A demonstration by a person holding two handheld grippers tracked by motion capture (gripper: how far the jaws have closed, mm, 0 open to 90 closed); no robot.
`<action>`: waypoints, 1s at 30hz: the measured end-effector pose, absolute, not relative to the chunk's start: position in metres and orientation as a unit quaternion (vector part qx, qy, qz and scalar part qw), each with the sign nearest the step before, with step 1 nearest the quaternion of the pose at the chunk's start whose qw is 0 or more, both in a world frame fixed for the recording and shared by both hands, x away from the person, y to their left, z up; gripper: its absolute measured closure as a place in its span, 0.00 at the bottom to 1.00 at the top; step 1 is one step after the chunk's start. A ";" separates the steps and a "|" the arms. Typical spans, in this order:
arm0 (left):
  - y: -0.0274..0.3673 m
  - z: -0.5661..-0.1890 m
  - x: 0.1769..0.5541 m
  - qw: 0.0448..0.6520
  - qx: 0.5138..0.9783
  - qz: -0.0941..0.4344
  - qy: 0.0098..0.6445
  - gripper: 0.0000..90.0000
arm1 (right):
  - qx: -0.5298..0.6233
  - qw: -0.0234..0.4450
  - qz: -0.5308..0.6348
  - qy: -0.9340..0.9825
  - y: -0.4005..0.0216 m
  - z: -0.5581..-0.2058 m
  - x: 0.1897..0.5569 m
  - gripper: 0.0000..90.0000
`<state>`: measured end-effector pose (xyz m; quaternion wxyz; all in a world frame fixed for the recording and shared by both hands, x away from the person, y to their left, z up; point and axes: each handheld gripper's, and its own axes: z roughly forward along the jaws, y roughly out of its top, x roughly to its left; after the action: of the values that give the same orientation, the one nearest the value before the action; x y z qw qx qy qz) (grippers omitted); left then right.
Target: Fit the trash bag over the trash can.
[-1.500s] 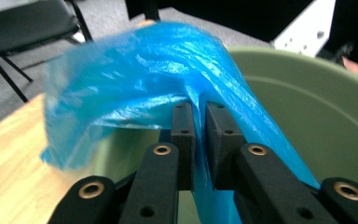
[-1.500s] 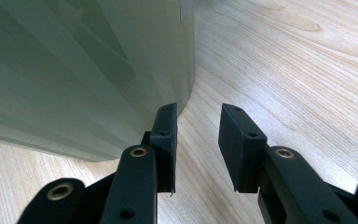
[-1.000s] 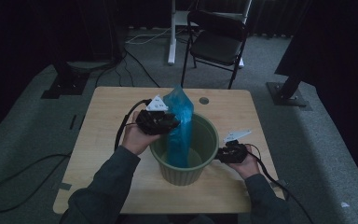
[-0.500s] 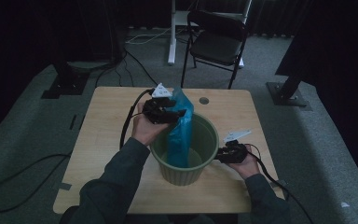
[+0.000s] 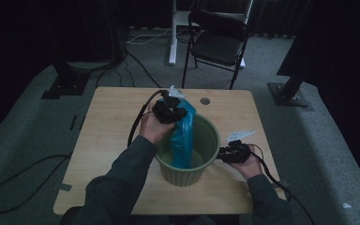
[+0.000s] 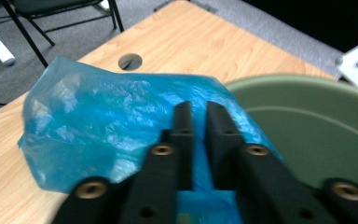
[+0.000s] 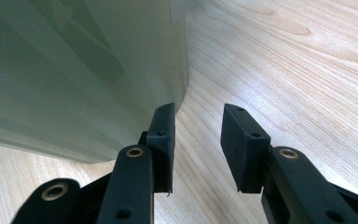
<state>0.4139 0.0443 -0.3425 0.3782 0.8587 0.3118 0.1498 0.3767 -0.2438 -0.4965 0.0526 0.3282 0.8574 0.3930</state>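
The left hand-held gripper (image 5: 171, 111) has shifted along the green bin's (image 5: 206, 161) far rim, its jaws just closing onto the blue bag (image 5: 183, 140) hanging inside; lining can continue. The right hand-held gripper (image 5: 226, 153), half-open and empty, rests on the tabletop (image 5: 108, 122) beside the bin.

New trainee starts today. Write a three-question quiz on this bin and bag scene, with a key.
1. True or false: the blue plastic bag hangs partly inside the green bin.
2. Which claw is at the bag? A) left claw B) right claw
3. Fill in: the right claw sits low on the wooden table, beside the bin's ____ wall.

Key
1. True.
2. A; its jaws have just been closing, nearly together, the bag's film at them.
3. Outer; jaws apart, nothing between them.
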 end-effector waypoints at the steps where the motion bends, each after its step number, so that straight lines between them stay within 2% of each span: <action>1: 0.044 -0.342 0.414 0.378 0.859 0.150 0.312 0.97 | 0.328 0.053 0.394 0.857 -0.244 -0.496 0.377 0.72; 11: 0.048 -0.338 0.396 0.376 0.872 0.150 0.274 0.99 | 0.331 0.054 0.395 0.855 -0.246 -0.496 0.377 0.72; 18: 0.057 -0.342 0.386 0.371 0.883 0.123 0.261 0.98 | 0.334 0.056 0.397 0.853 -0.247 -0.496 0.377 0.72; 20: 0.058 -0.344 0.385 0.365 0.885 0.125 0.260 0.95 | 0.334 0.056 0.396 0.853 -0.247 -0.496 0.377 0.72; 25: 0.063 -0.344 0.385 0.369 0.883 0.119 0.264 0.80 | 0.334 0.056 0.396 0.853 -0.247 -0.496 0.377 0.72; 30: 0.070 -0.340 0.384 0.379 0.878 0.124 0.264 0.73 | 0.334 0.056 0.395 0.854 -0.247 -0.496 0.377 0.72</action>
<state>0.3845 0.0703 -0.3401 0.3795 0.8779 0.2643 0.1243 0.3767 -0.2466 -0.4961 0.0563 0.3341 0.8540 0.3948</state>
